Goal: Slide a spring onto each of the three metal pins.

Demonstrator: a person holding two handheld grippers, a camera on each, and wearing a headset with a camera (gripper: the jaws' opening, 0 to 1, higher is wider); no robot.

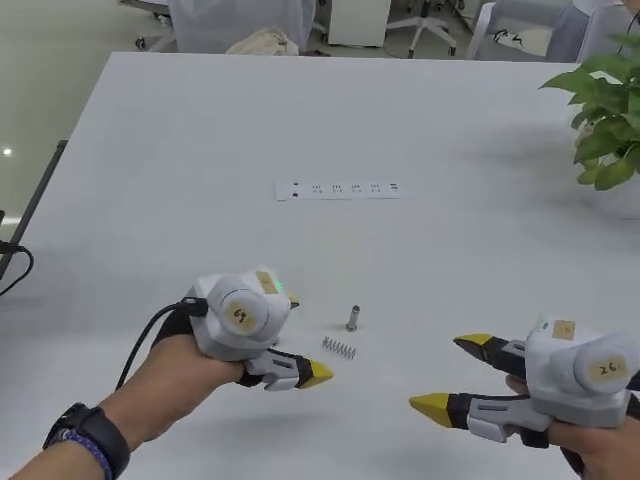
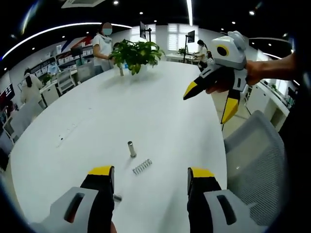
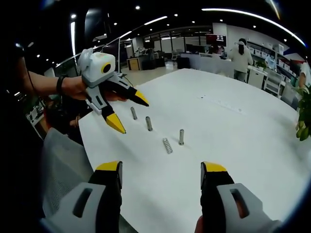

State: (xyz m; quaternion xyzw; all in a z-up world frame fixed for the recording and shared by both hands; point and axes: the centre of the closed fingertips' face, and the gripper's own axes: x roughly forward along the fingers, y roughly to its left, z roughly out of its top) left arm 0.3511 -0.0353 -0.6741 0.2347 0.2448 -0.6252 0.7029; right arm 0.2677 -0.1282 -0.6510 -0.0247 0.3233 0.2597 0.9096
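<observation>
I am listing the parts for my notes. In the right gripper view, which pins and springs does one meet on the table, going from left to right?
Left pin → middle pin → spring → right pin.

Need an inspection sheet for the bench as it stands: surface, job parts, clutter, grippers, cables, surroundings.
Surface: white table, no spills or marks seen.
Job's things: three metal pins upright in a row; one spring lies loose beside the end pin, not on it.
Clutter: power strip mid-table.
Grippers: left gripper and right gripper both open and empty, on opposite sides of the pins.
Cables: black cable runs from the left gripper; another cable by the table's left edge.
Surroundings: potted plant, office chairs, people beyond.
</observation>
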